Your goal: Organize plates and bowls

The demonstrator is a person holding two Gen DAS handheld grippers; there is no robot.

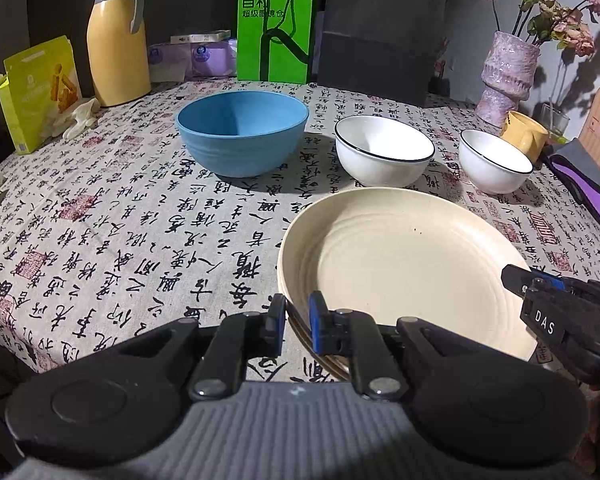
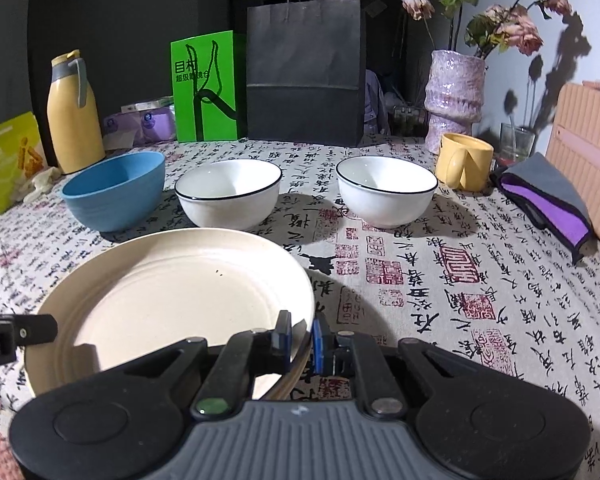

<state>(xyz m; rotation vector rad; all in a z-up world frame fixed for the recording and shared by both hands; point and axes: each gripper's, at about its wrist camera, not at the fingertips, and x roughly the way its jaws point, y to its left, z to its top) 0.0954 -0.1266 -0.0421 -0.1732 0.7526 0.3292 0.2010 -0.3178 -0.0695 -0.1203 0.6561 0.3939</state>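
Two grippers pinch the same cream plate by its rim. In the left wrist view the left gripper sits at bottom centre, its blue pads pressed onto the plate's near left edge, with darker rims of further plates showing just under that edge. The right gripper enters from the lower right of that frame, its tip on the plate's right edge. In the right wrist view the right gripper clamps the plate's near right rim at bottom centre, and the left gripper reaches in from the left edge.

Beyond the plate, across the middle of the left wrist frame, stand a blue bowl at left, a white bowl at centre and a second white bowl at right, all apart from one another on the calligraphy tablecloth. A yellow mug stands just behind the rightmost bowl.
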